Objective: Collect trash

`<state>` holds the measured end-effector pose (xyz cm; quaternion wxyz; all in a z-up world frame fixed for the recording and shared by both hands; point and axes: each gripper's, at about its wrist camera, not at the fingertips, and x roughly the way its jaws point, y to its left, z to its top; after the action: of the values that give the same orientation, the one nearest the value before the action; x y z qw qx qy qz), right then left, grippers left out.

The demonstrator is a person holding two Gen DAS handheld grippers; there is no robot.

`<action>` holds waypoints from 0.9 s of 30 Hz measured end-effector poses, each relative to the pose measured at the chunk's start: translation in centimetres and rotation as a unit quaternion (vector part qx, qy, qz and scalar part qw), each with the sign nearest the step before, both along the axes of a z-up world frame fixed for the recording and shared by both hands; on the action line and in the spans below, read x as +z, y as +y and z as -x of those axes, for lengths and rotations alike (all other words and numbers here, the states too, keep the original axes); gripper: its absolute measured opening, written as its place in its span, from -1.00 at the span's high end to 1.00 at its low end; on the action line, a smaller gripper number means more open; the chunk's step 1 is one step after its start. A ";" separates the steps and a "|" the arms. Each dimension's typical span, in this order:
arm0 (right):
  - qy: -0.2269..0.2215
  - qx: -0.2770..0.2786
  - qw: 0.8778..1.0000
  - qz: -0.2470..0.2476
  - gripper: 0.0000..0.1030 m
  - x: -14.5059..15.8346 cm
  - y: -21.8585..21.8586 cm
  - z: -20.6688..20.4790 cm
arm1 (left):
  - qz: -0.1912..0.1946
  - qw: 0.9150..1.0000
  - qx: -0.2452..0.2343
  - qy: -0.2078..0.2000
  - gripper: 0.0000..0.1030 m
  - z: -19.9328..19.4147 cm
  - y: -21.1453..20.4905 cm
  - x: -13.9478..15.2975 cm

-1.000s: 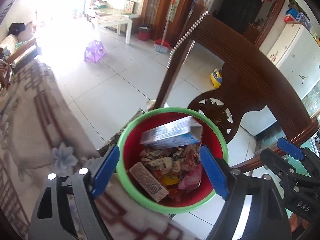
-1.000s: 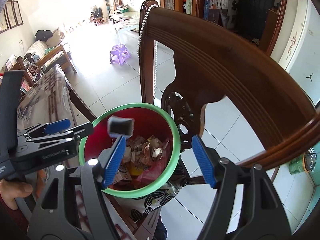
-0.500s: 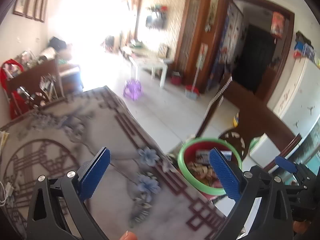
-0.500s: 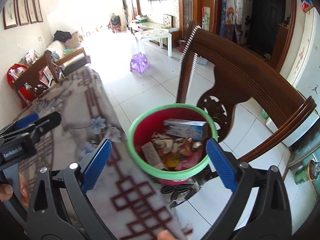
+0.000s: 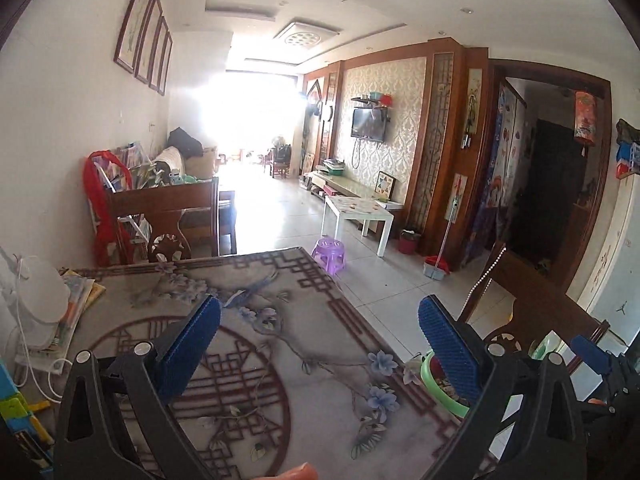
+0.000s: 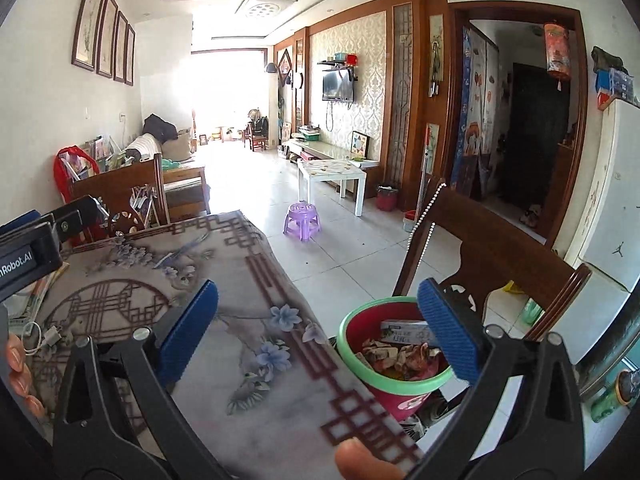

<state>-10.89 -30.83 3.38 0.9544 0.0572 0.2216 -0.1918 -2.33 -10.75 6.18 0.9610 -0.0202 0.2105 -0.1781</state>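
Observation:
A red bin with a green rim (image 6: 394,383) stands on a chair seat beside the table, holding a flat box (image 6: 402,330) and crumpled wrappers (image 6: 384,354). My right gripper (image 6: 318,324) hovers over the table's edge, up and back from the bin. Its jaws are opening and nothing is between them. My left gripper (image 5: 320,336) hangs over the patterned tablecloth (image 5: 280,360), open and empty. In the left wrist view only part of the bin's rim (image 5: 430,376) peeks out behind the right finger. Each gripper shows at the edge of the other's view.
A dark wooden chair back (image 6: 500,232) with a bead string rises behind the bin. A white fan-like object on books (image 5: 36,304) and a charger cable (image 6: 44,336) sit at the table's left. A purple stool (image 6: 302,220) and white coffee table (image 6: 332,172) stand beyond.
Both grippers drew back and rose from over the bin to above the table. Their jaws spread wider. The box that hung at the bin's mouth now lies inside it.

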 end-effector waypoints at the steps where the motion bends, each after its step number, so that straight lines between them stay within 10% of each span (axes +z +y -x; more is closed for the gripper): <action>1: -0.003 0.002 1.000 -0.011 -0.91 0.3 0.3 0.1 | 0.005 1.000 0.003 0.010 -0.85 -0.1 0.5 0.1; 27: 0.001 0.003 1.000 -0.014 -0.91 1.5 2.9 0.6 | 0.009 0.999 0.010 0.030 -0.85 0.7 2.6 0.5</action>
<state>-11.52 -27.92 4.89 0.9539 0.0697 0.2251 -0.1857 -3.02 -8.20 6.71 0.9557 -0.0358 0.2375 -0.1699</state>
